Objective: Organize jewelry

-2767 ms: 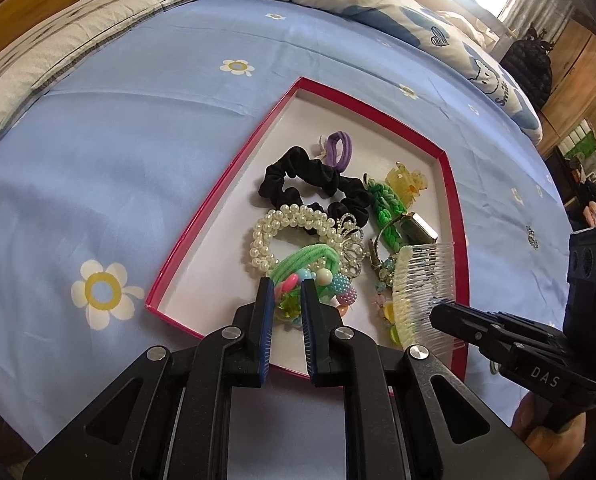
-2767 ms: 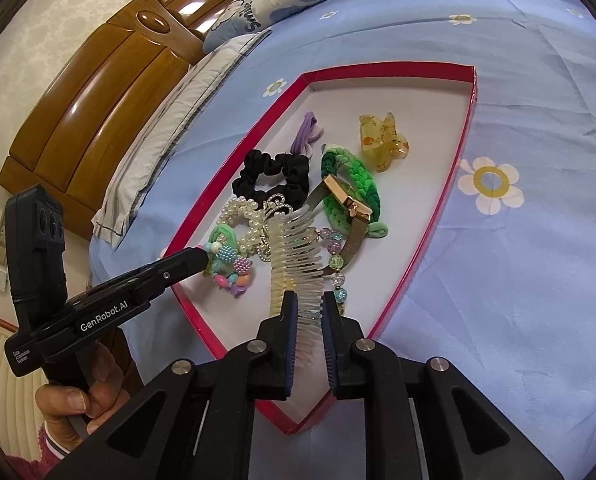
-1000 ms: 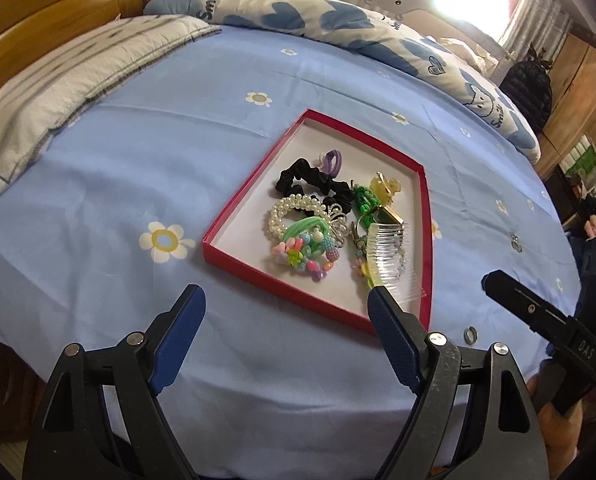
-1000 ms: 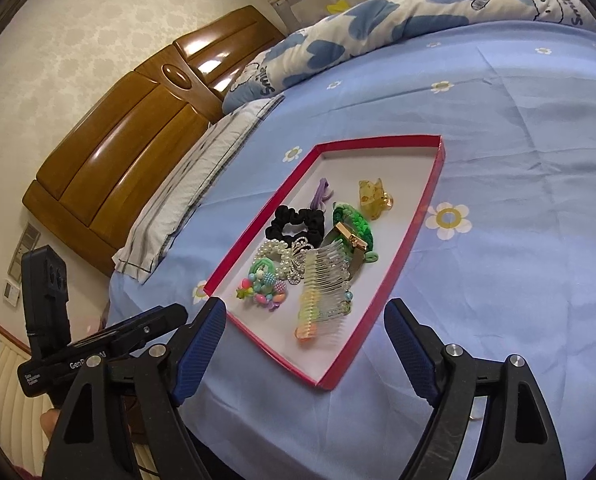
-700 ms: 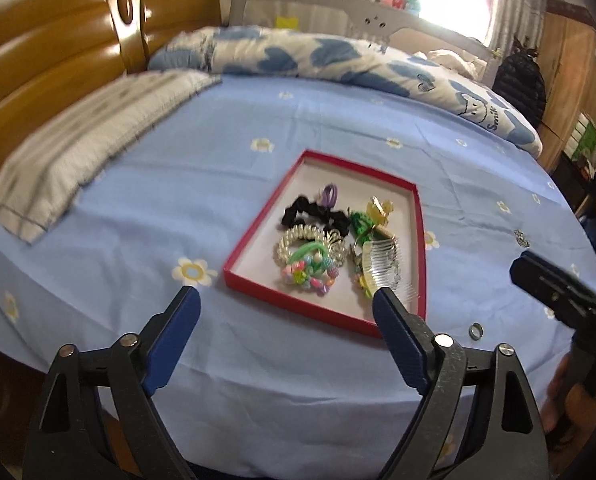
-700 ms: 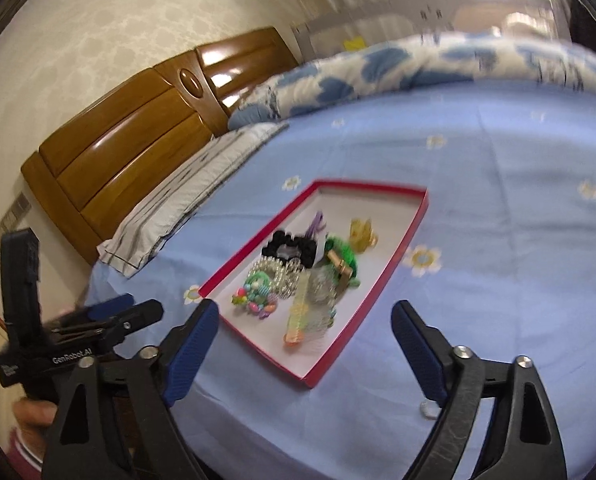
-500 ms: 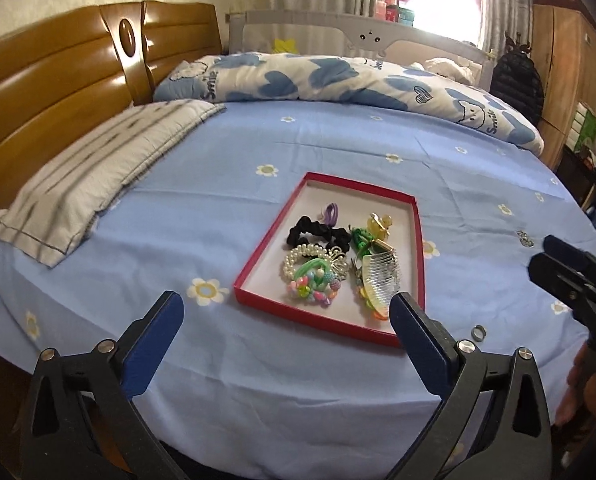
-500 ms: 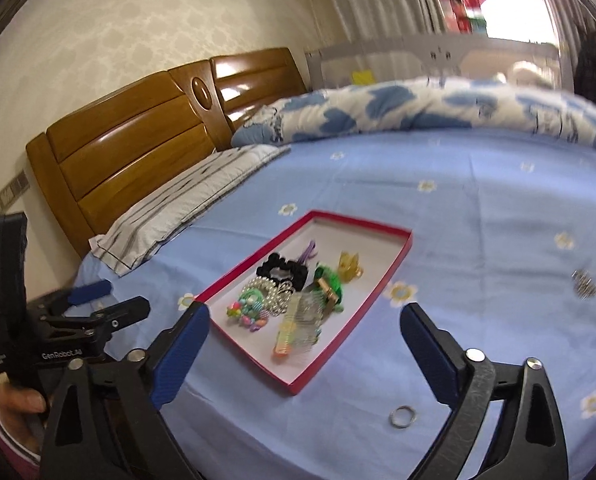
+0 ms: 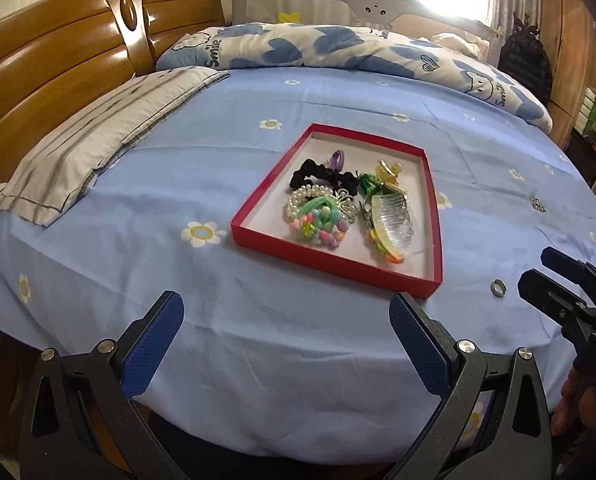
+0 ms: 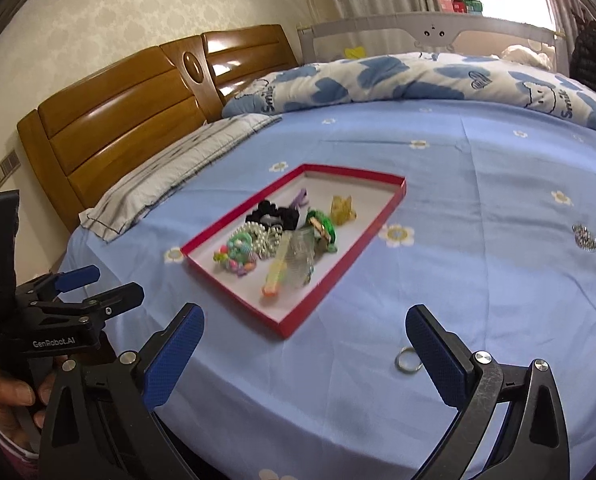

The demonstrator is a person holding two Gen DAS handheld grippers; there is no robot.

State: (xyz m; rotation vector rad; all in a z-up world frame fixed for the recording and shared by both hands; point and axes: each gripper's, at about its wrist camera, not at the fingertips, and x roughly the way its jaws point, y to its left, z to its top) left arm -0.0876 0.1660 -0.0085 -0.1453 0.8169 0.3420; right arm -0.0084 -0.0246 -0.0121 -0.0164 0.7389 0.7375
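A red-rimmed tray (image 9: 258, 236) with a white floor lies on the blue flowered bedsheet. In it lie a black scrunchie (image 9: 317, 176), a pearl bracelet (image 9: 298, 200), a colourful beaded hair tie (image 9: 317, 228), a clear comb (image 9: 393, 224), a green braided band (image 9: 367, 184), a yellow clip (image 9: 389, 170) and a purple tie (image 9: 335, 158). A small metal ring (image 10: 407, 360) lies on the sheet outside the tray's near right corner. My left gripper (image 9: 286, 320) and right gripper (image 10: 305, 328) both hang open and empty over the bed's near edge, well short of the tray (image 10: 321, 304).
A small sparkly piece (image 10: 585, 237) lies on the sheet far right. A striped pillow (image 9: 98, 140) and the wooden headboard (image 9: 58, 60) are at the left. A heart-print duvet (image 9: 337, 48) runs along the back. The bed's edge drops off just below the fingers.
Both grippers have drawn back from the tray toward the bed's edge and tilted up. Their jaws have spread from nearly together to wide apart, leaving the comb and beaded tie in the tray.
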